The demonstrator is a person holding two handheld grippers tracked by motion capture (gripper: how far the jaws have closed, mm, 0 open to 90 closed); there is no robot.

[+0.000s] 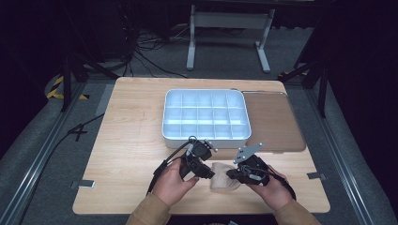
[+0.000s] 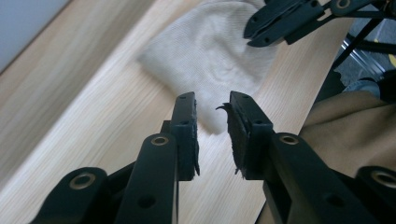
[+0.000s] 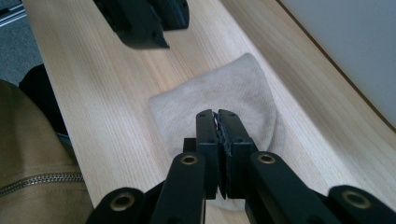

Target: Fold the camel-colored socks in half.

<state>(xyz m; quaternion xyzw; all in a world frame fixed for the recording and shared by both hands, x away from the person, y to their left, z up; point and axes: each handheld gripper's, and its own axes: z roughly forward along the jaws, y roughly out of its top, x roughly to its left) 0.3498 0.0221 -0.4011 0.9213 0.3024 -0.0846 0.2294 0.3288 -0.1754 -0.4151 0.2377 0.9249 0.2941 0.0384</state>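
A small beige knitted cloth [image 1: 224, 181] lies flat on the wooden table near its front edge, between my two grippers. My left gripper [image 1: 209, 174] is at the cloth's left edge. In the left gripper view its jaws [image 2: 212, 100] stand apart, with the cloth [image 2: 215, 51] just beyond and under the tips and nothing pressed between the pads. My right gripper [image 1: 231, 173] comes in from the right. Its jaws [image 3: 217, 114] are together on top of the cloth [image 3: 233, 88], with a pale sliver of fabric showing between the tips.
A white compartment tray [image 1: 205, 137] stands behind the grippers at the table's middle. A brown flat mat [image 1: 274, 122] lies to its right. The table's front edge is close to both hands, and tan sleeves [image 1: 150, 211] come in from below.
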